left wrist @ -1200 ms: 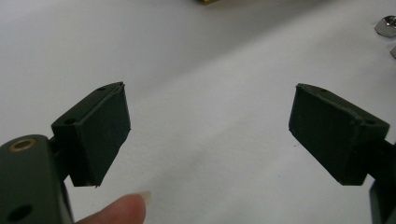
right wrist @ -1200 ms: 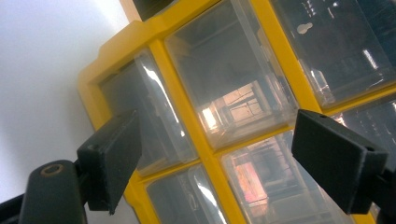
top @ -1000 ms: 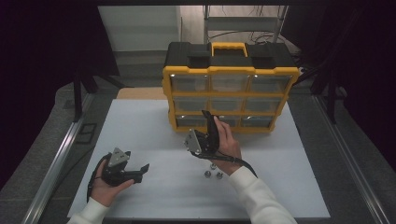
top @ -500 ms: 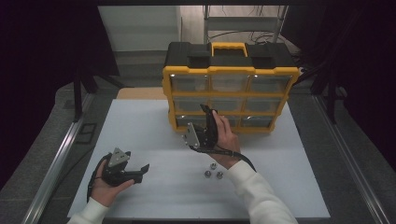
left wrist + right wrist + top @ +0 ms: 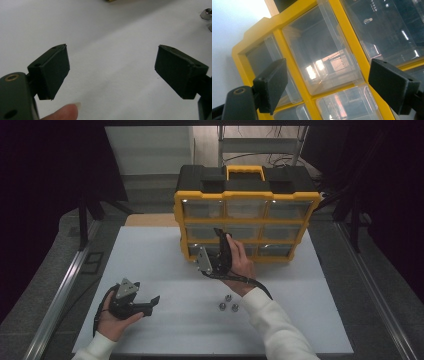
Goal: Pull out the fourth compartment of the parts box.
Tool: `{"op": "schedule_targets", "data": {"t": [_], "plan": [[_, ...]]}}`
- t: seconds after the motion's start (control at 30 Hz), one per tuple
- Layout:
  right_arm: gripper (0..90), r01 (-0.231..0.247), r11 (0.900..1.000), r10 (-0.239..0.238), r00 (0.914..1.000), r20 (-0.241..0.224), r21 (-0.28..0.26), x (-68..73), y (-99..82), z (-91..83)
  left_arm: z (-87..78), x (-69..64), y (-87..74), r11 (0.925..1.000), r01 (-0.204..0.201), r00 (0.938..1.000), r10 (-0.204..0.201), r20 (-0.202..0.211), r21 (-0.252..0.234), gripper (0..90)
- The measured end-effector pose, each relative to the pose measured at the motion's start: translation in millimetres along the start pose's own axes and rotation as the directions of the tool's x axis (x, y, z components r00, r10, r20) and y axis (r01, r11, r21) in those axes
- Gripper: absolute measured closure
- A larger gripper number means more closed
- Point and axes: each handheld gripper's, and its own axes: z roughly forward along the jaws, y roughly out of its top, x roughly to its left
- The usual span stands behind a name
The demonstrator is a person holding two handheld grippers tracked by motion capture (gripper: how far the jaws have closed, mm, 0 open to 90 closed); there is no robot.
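White tabletop (image 5: pixel 150 265) carries a yellow-and-black drawer cabinet (image 5: pixel 247 195) standing upright at its far side, with three rows of clear plastic drawers facing the person. Held up in front of the cabinet's lower left part is the right gripper (image 5: pixel 220 251), its jaws spread wide and empty; in the right gripper view they frame a clear drawer (image 5: pixel 322 60) and the yellow bars around it, close but not touching. Compared with a second ago, this gripper has risen away from the table and moved toward the cabinet face, so the three small metal nuts (image 5: pixel 228 304) it hovered over then now lie uncovered on the white surface, just beside the white sleeve (image 5: pixel 270 320) and clustered together. Well to the left, near the table's front edge, the left gripper (image 5: pixel 150 302) rests low in the left hand, unchanged in place, its jaws also wide apart with bare table between them; the left gripper view catches two of the nuts (image 5: pixel 206 13) at its upper right corner. Open white surface lies between the two grippers and left of the cabinet, while the cabinet's right end comes near the table's right edge. Dark floor and metal rails (image 5: pixel 55 295) border the table on both sides.
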Motion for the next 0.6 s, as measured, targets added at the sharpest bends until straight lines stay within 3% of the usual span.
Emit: {"op": "schedule_targets", "data": {"t": [0.6], "plan": [[16.0,0.012,0.9999,-0.012,0.9999,-0.003,0.007,-3.0,1.0,17.6,0.3,0.4,-0.1,1.0,0.005,1.0,-0.005,0.002,0.001,13.3]]}}
